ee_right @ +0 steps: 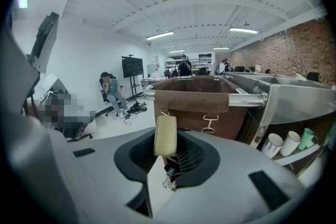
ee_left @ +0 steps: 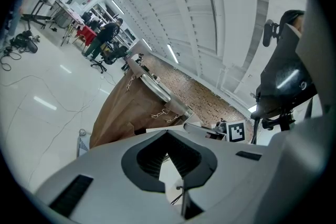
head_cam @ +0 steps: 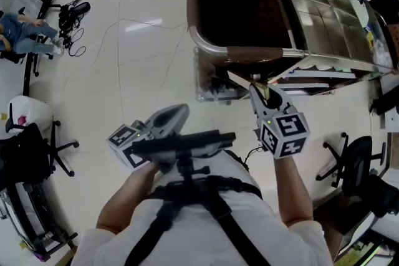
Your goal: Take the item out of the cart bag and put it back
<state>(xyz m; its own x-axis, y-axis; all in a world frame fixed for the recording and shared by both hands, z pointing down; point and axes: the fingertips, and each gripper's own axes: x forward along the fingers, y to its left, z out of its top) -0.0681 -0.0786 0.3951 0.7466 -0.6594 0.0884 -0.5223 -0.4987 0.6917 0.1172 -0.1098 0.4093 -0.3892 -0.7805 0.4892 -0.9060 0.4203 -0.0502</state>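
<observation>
Head view: we log right gripper (head_cam: 264, 94) tilted down, clamping pale item (ee_right: 165, 135); left gripper (ee_left: 167, 136) level, jaws together.

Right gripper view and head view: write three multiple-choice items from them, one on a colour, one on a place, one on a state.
1. The cart bag's cloth is:
A. brown
B. blue
C. green

2. The pale yellow item is:
A. inside the cart bag
B. between the right tool's jaws
C. on the floor

3. The cart bag's mouth is:
A. zipped shut
B. under a lid
C. open

Answers:
1. A: its walls look brown in both views.
2. B: the right gripper view shows the jaws closed on it, short of the bag.
3. C: the head view looks straight into its dark inside.
</observation>
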